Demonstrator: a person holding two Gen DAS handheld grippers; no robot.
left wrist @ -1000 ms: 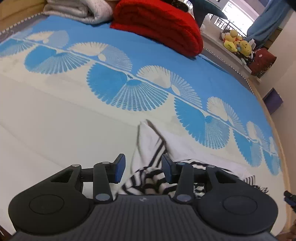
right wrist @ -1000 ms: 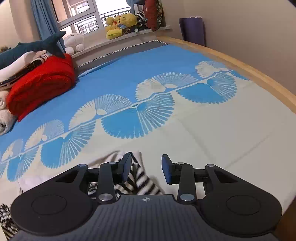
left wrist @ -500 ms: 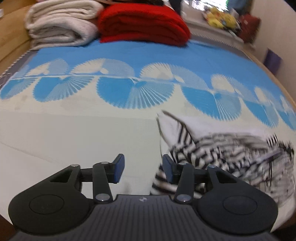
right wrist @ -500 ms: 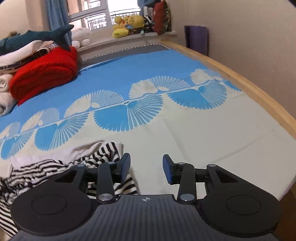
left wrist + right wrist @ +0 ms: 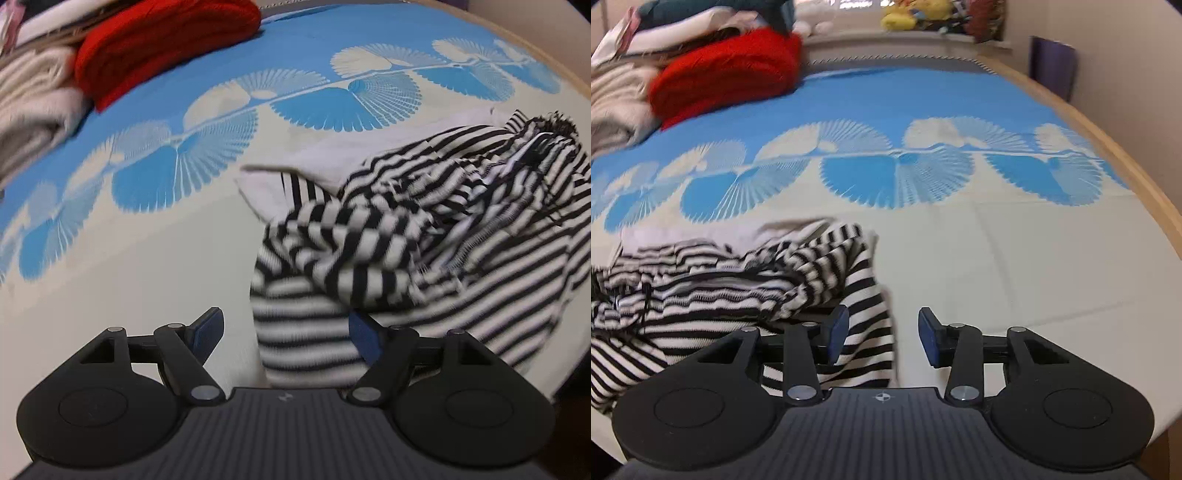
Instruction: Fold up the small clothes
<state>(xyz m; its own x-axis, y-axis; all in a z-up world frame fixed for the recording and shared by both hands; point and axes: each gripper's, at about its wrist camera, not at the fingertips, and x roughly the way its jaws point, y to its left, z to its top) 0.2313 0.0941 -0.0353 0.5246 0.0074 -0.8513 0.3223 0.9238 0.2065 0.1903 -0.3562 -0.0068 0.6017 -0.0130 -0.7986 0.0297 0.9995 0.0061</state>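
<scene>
Left wrist view: left gripper (image 5: 286, 334) spread wide, gripping nothing. Striped garment (image 5: 424, 254) bunched on the bedspread (image 5: 110, 266), just ahead and to the right, its near hem reaching in between the jaws, the right pad half hidden behind the cloth. Best to find a single hem edge, not a wad of layers, before pinching.

Right wrist view: right gripper (image 5: 882, 334) likewise released. Striped garment (image 5: 738, 291) heaped to the left, its edge running behind the left pad. Better to flatten first, then fold.
</scene>
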